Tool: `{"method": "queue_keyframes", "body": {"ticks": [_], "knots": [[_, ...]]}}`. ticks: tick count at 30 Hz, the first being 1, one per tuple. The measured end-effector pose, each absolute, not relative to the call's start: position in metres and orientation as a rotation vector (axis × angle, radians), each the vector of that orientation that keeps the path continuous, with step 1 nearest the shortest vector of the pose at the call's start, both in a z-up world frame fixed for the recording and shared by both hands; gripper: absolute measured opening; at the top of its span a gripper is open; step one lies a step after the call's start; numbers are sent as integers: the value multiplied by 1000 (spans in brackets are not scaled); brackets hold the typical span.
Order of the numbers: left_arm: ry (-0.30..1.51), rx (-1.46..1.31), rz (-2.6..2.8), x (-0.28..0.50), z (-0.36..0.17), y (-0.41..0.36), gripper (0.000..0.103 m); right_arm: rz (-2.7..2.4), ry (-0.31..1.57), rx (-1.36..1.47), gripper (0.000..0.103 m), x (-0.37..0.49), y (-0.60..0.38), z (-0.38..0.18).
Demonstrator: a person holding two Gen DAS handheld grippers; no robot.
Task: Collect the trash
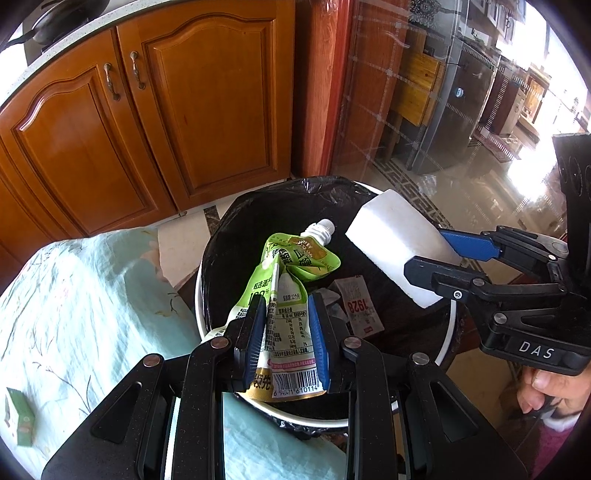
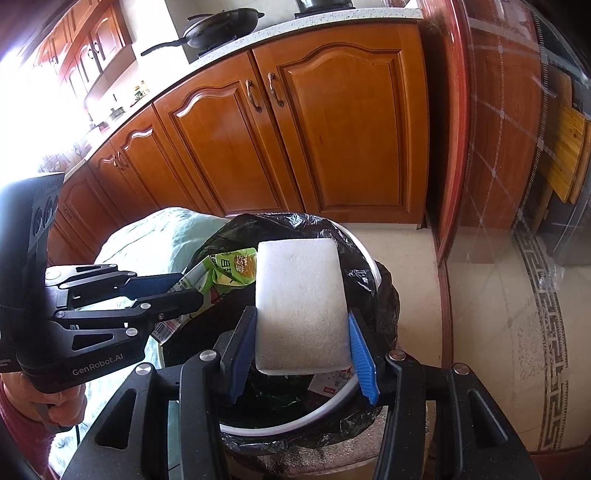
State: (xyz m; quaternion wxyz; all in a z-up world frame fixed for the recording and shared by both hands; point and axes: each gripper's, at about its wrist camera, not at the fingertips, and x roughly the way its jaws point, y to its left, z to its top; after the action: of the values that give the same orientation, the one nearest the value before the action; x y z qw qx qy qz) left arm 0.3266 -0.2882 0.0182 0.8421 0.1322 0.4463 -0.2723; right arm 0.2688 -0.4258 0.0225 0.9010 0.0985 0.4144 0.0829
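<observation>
- Left wrist view: left gripper [image 1: 286, 332] pinches a crumpled green-and-white drink pouch [image 1: 284, 295]; both blue pads press on the lower part of the pouch, barcode end nearest the camera, white screw spout [image 1: 322, 229] pointing away and up
- Pouch hangs over the mouth of the trash bin [image 1: 207, 314], white rim, black bag liner [image 1: 258, 206] folded over the edge
- Inside the bin: a small white packet with red print [image 1: 360, 308] on the dark liner, other crumpled scraps beside it
- Right gripper [image 1: 439, 254] enters from the right edge, clamped on a white foam block [image 1: 391, 240]; block is above the far right part of the bin opening; a hand [image 1: 550, 387] shows under the gripper body
- Light green floral cloth [image 1: 85, 295] covers a surface left of the bin, touching its rim; a small green box [image 1: 20, 417] lies on it
- Wooden cabinet doors [image 1: 147, 122] behind
- Right wrist view: right gripper [image 2: 303, 332] grips the white foam block [image 2: 301, 302] by its two long sides, pads pressed on it, block tilted away over the bin [image 2: 295, 430]
- Left gripper [image 2: 192, 288] at left, jaws closed on the green pouch [image 2: 229, 273], just beside the block, also over the bin opening
- Black wok [image 2: 221, 26] on the counter above the cabinets [image 2: 332, 129]
</observation>
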Motion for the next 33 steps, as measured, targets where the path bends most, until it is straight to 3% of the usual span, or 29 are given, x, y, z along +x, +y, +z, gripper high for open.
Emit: {"method": "queue_keyframes", "body": {"ticks": [8,12,22,27,33], "knots": [[950,279,-564,328,18,-290,26,168,871,197,51,273,-426,23],[932,281,-550,325,21,-288,43,176,868,223,54,274,-430,24],[925,224,-544,312,25,-265,46,171,826,271,56,259,-434,31],[920,133,-548,296,27,-240,58,172,800,311,56,245,-429,32],[904,10,-510,265,25,-199,61,177,743,370,59,216,-415,31]]}}
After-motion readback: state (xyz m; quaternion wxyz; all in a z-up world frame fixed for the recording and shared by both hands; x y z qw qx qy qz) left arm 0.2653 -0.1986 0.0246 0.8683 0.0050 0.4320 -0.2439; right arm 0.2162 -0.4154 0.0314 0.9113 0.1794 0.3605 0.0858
